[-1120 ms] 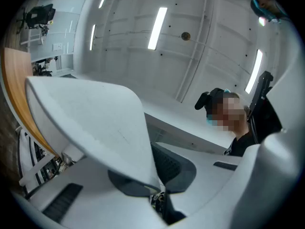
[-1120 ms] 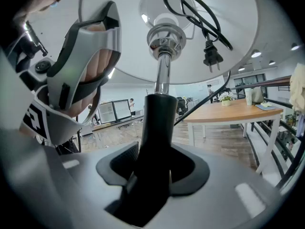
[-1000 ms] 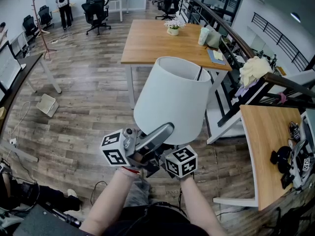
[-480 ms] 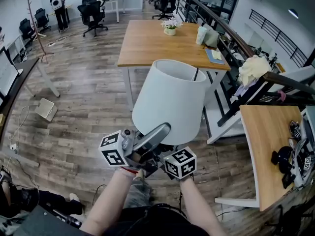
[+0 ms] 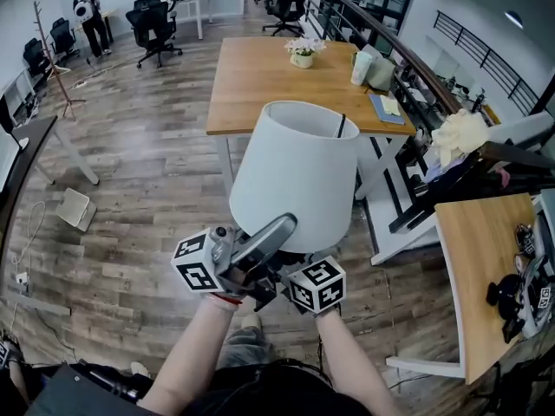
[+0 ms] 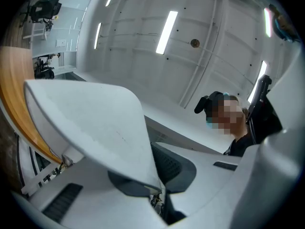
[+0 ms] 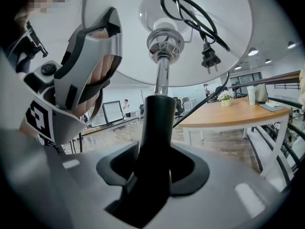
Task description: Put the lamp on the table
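Lamp (image 5: 295, 176), seemingly light but top-heavy with a dentable shade, was held aloft at 6 o'clock of the bench (image 5: 260, 81), left tongs (image 6: 159, 194) pinched narrow on its shade rim (image 6: 95, 128), right tongs (image 7: 153, 161) clamped wide on its stiff stem (image 7: 159, 123).

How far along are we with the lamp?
Done: the lamp is lifted, resting on nothing. In hand: the right gripper is shut on its black stem, the left gripper pinches the shade at its edge. Left: the wooden table stands ahead, apart from the lamp; carry it over and set it down.
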A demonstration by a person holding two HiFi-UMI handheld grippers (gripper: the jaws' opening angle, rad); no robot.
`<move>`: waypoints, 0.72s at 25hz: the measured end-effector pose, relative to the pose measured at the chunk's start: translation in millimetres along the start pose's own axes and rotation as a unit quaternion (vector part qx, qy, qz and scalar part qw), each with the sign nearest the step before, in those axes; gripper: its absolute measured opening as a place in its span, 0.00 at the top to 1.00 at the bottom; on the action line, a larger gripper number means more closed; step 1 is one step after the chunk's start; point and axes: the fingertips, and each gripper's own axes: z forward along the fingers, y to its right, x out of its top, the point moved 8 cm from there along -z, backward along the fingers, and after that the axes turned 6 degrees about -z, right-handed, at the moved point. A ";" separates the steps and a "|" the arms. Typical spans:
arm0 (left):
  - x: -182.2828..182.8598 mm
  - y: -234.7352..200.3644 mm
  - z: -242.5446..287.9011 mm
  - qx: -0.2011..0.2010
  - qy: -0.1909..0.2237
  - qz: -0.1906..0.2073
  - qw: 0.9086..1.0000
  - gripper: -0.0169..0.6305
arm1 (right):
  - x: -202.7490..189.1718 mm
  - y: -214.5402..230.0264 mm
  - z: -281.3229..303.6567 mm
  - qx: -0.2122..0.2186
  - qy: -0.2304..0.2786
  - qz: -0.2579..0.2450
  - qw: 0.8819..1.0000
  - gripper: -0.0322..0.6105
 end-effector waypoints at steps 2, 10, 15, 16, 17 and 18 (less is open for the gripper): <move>16.7 -11.9 -4.8 -0.003 0.000 0.000 1.000 0.97 | 5.7 6.6 18.9 -0.002 0.000 0.000 1.000 0.65; 66.4 -50.5 -16.1 -0.012 0.009 -0.004 1.000 0.97 | 25.3 32.3 71.6 -0.004 -0.005 -0.010 1.000 0.65; 83.4 -71.1 -19.0 -0.008 0.018 -0.003 1.000 0.97 | 31.4 48.4 93.5 0.002 -0.012 -0.013 1.000 0.65; 86.3 -76.7 -19.3 -0.006 0.020 -0.004 1.000 0.97 | 31.8 53.0 98.2 0.004 -0.013 -0.014 1.000 0.65; 89.1 -82.8 -19.7 -0.005 0.022 -0.005 1.000 0.97 | 31.9 57.7 103.0 0.006 -0.015 -0.014 1.000 0.65; 92.0 -89.2 -20.3 -0.003 0.024 -0.005 1.000 0.97 | 31.8 62.6 107.9 0.008 -0.017 -0.014 1.000 0.65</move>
